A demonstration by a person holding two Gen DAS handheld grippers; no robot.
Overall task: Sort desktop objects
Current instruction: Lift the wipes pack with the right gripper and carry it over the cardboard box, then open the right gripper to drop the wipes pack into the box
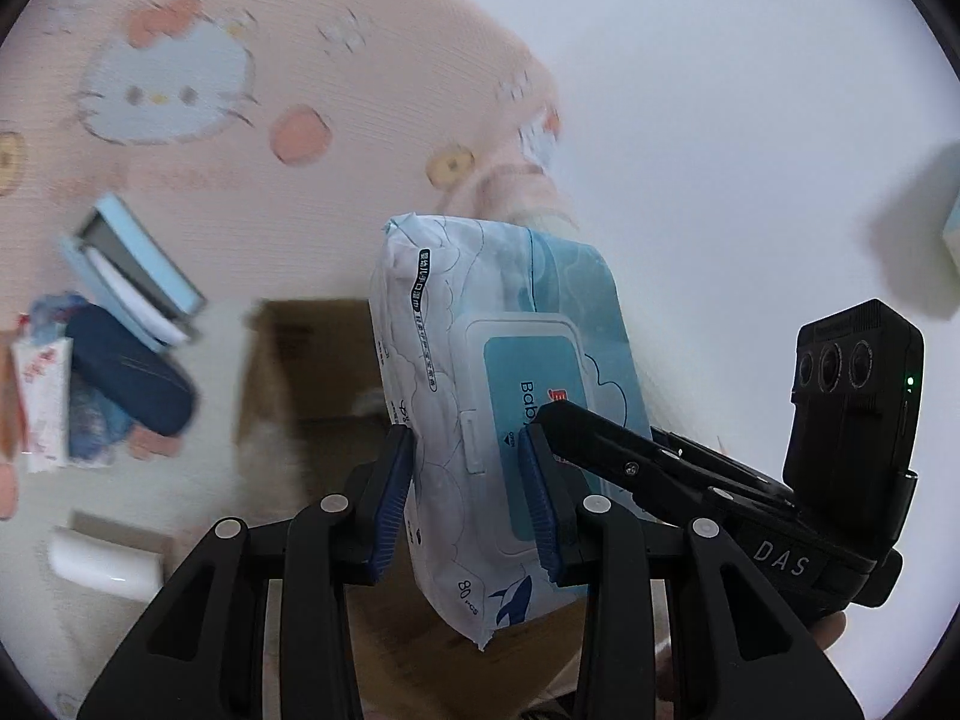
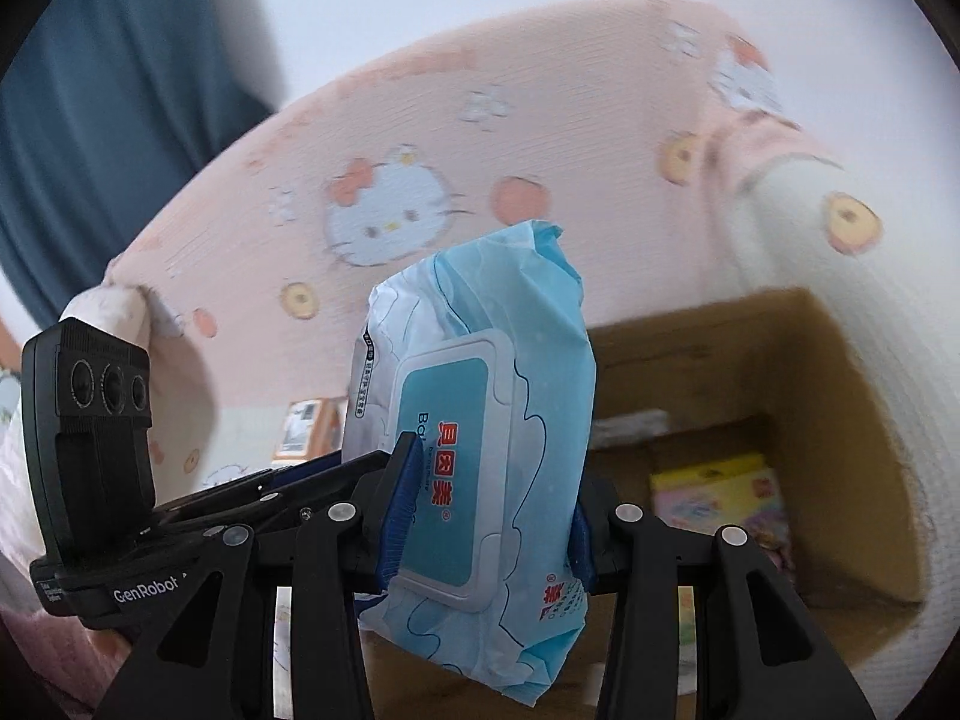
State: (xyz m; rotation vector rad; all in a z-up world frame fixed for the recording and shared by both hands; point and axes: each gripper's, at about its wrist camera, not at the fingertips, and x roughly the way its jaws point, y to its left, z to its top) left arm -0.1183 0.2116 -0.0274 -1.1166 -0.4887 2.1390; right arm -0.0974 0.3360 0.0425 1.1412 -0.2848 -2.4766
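A white and blue pack of baby wipes (image 1: 480, 396) with a plastic flip lid is clamped between both grippers and held in the air. My left gripper (image 1: 468, 498) is shut on its lower part, with the blue pads pressing both faces. My right gripper (image 2: 489, 510) is shut on the same pack (image 2: 486, 420). Each view shows the other gripper's black body beside the pack. A brown cardboard box (image 2: 780, 372) stands open behind and below the pack in the right wrist view; it also shows in the left wrist view (image 1: 312, 360).
A pink Hello Kitty cloth (image 1: 240, 138) covers the surface behind. A light blue case (image 1: 132, 276), a dark blue glasses case (image 1: 129, 372) and small packets lie at the left. A colourful flat pack (image 2: 720, 498) lies inside the box. A white object (image 1: 105, 561) sits at lower left.
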